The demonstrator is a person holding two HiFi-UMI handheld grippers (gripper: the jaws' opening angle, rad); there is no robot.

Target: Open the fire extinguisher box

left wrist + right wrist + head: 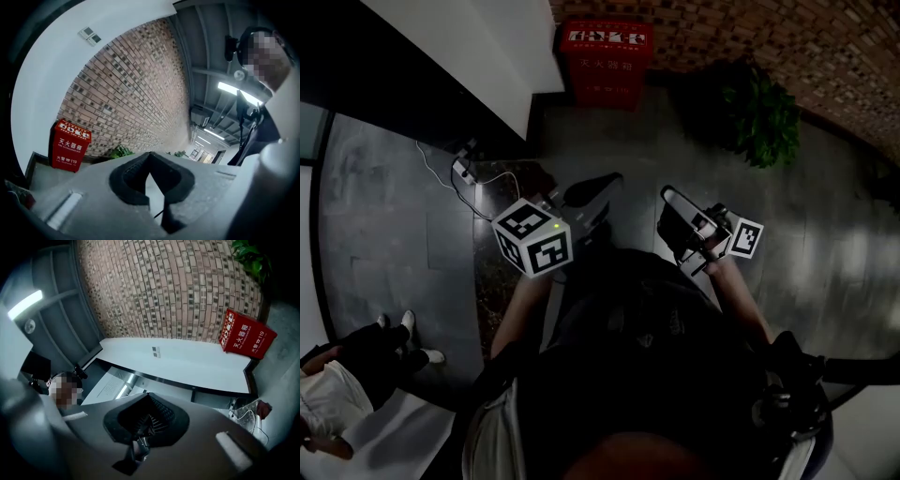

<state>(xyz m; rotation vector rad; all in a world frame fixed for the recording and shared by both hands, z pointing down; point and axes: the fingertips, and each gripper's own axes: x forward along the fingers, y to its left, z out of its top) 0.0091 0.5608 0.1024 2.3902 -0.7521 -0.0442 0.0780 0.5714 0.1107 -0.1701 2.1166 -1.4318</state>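
Note:
The red fire extinguisher box [605,61] stands closed on the floor against the brick wall, far ahead of both grippers. It shows small at the left of the left gripper view [70,146] and, tilted, at the upper right of the right gripper view [246,337]. My left gripper [605,183] is held out in front of the body, its jaws shut with nothing between them [150,155]. My right gripper [667,195] is beside it, angled upward, and its jaws also meet empty [149,395]. Neither gripper touches the box.
A potted green plant [759,117] stands right of the box by the brick wall [750,37]. A white wall panel [478,47] runs along the left. A power strip with a white cable [467,171] lies on the dark floor. Another person's legs [366,352] are at lower left.

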